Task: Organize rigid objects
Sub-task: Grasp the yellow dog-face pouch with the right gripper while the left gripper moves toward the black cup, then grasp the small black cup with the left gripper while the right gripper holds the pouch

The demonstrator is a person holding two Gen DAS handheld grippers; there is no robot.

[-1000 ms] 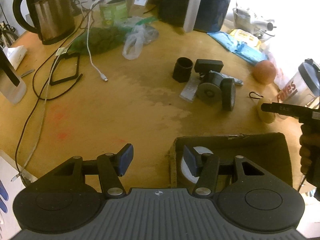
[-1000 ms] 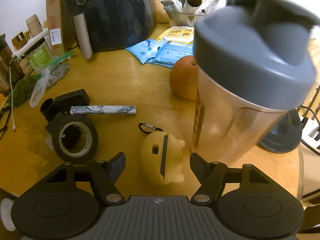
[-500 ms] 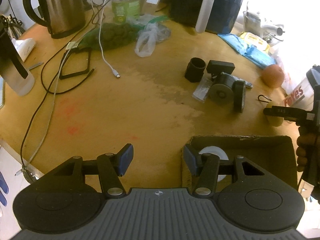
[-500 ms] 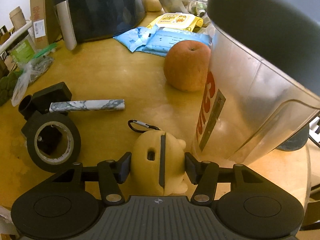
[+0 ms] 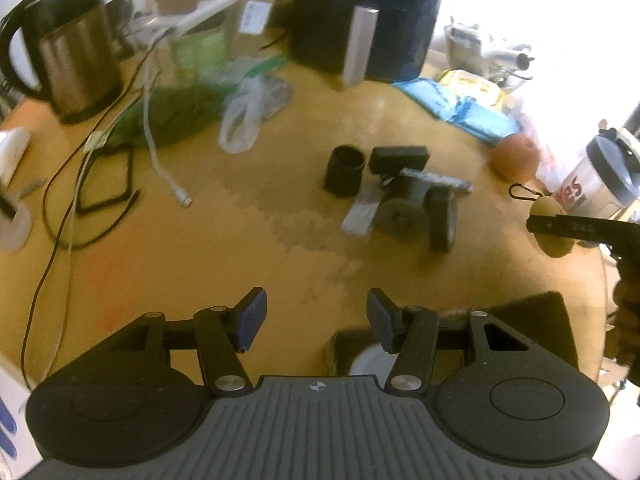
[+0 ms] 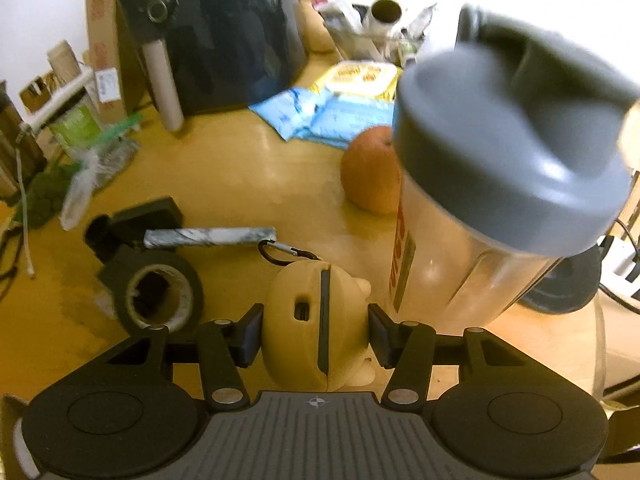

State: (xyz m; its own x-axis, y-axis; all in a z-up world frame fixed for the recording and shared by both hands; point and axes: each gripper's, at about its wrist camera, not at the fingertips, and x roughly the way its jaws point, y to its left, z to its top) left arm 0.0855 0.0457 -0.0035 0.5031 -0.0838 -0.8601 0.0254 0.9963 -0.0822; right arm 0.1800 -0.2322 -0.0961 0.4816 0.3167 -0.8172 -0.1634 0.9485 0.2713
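My right gripper (image 6: 314, 334) is shut on a yellow case (image 6: 316, 320) with a black carabiner, held a little above the wooden table (image 6: 240, 176); it also shows in the left wrist view (image 5: 554, 224) at the far right. My left gripper (image 5: 316, 316) is open and empty above the near table edge, over the left corner of a dark cardboard box (image 5: 532, 320) that holds a white round object (image 5: 368, 360). A black tape roll (image 6: 158, 292), a black cylinder (image 5: 346, 170), a black block (image 5: 398, 156) and a marbled bar (image 6: 210, 237) lie mid-table.
A shaker bottle (image 6: 500, 184) with a grey lid stands close on the right of the case. An apple (image 6: 372, 172), blue packets (image 6: 320, 114), an air fryer (image 5: 360, 16), a kettle (image 5: 76, 64), plastic bags (image 5: 248, 108) and cables (image 5: 72, 184) lie around.
My right gripper closed on the yellow case and lifted it slightly. The left gripper drew back and shifted, staying open.
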